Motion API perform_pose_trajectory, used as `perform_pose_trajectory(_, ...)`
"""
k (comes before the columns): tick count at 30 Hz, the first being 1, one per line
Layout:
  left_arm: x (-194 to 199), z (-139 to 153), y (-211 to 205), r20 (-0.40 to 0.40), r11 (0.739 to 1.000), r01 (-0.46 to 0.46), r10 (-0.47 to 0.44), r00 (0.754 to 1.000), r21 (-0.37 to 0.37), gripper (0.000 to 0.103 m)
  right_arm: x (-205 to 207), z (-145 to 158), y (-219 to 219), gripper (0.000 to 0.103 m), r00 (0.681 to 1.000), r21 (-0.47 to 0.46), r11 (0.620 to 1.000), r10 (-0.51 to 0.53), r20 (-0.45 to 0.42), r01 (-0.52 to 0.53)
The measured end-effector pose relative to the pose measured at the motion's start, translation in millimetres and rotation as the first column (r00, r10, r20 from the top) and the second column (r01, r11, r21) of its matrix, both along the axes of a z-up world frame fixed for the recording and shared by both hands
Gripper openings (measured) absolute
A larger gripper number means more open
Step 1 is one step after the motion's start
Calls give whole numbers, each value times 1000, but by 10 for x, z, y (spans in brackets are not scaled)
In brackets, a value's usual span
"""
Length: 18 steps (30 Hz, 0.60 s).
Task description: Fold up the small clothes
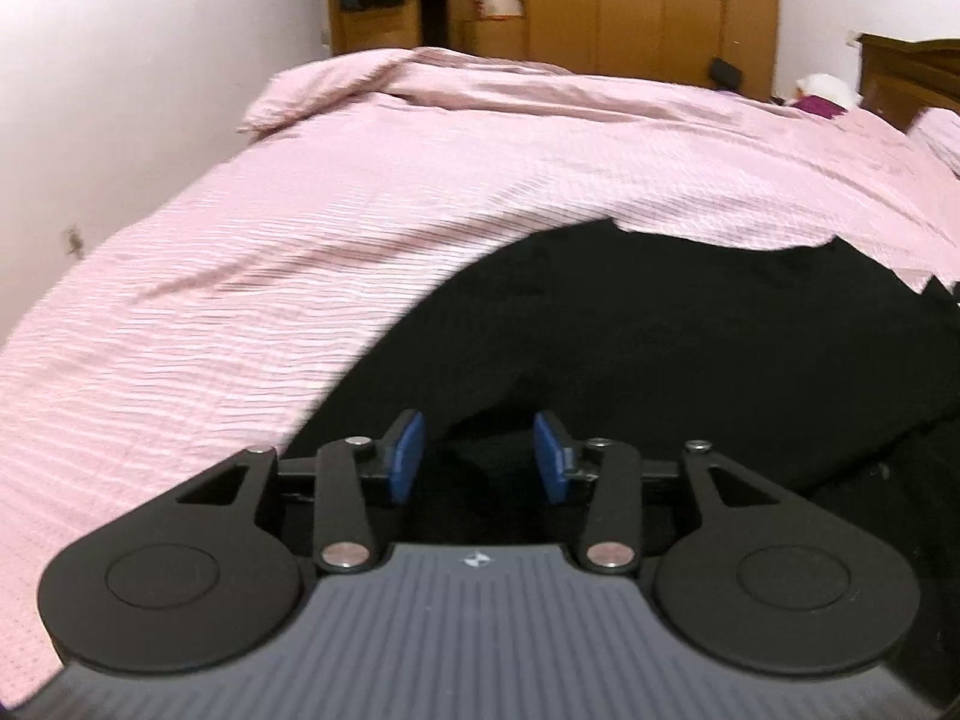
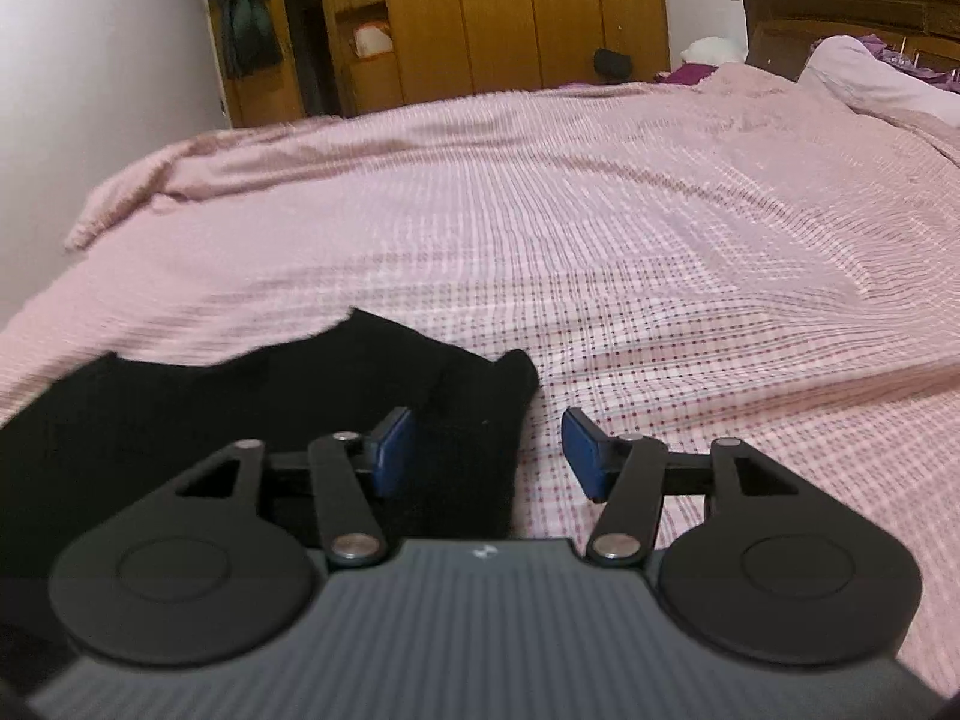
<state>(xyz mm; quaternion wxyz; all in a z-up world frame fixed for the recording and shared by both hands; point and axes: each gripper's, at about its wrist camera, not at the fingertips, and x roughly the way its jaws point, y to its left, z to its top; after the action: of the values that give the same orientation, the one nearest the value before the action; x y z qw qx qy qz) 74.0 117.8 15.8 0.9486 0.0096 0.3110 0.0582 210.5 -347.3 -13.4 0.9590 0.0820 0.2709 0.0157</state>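
Note:
A black garment [image 1: 690, 348] lies spread on the pink bedspread [image 1: 300, 276]. In the left wrist view my left gripper [image 1: 480, 456] is open, low over the garment's near left part, with black cloth between and under its blue pads [image 1: 405, 456]. In the right wrist view the same garment [image 2: 240, 414] lies at the lower left. My right gripper [image 2: 489, 453] is open at the garment's right edge: its left pad [image 2: 390, 456] is over the black cloth, its right pad over the pink bedspread [image 2: 660, 228].
A wooden wardrobe [image 2: 522, 12] and open shelves stand past the far end of the bed. A dark wooden headboard [image 2: 852, 6] and a pillow [image 2: 864, 78] are at the far right. A white wall [image 1: 120, 90] runs along the left side.

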Motion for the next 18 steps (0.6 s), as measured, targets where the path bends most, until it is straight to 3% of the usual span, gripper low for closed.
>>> perform_pose_trajectory(6, -360, 174, 326, -24, 999, -34, 34, 999, 24, 60, -549, 267, 177, 57, 998, 2, 998, 57, 29, -57)
perform_pose_trajectory(9, -555, 200, 442, -33, 997, -42, 44, 999, 63, 69, -818, 338, 299, 57, 995, 18, 996, 91, 32, -92)
perform_pose_trajectory(12, -769, 182, 557, -39, 993, -60, 64, 997, 99, 73, -1049, 339, 418, 57, 992, 41, 991, 126, 31, -127)
perform_pose_trajectory(18, -958, 70, 790, -74, 992, -94, 99, 992, 79, 75, -1398, 171, 655, 57, 990, 58, 988, 142, 21, -143)
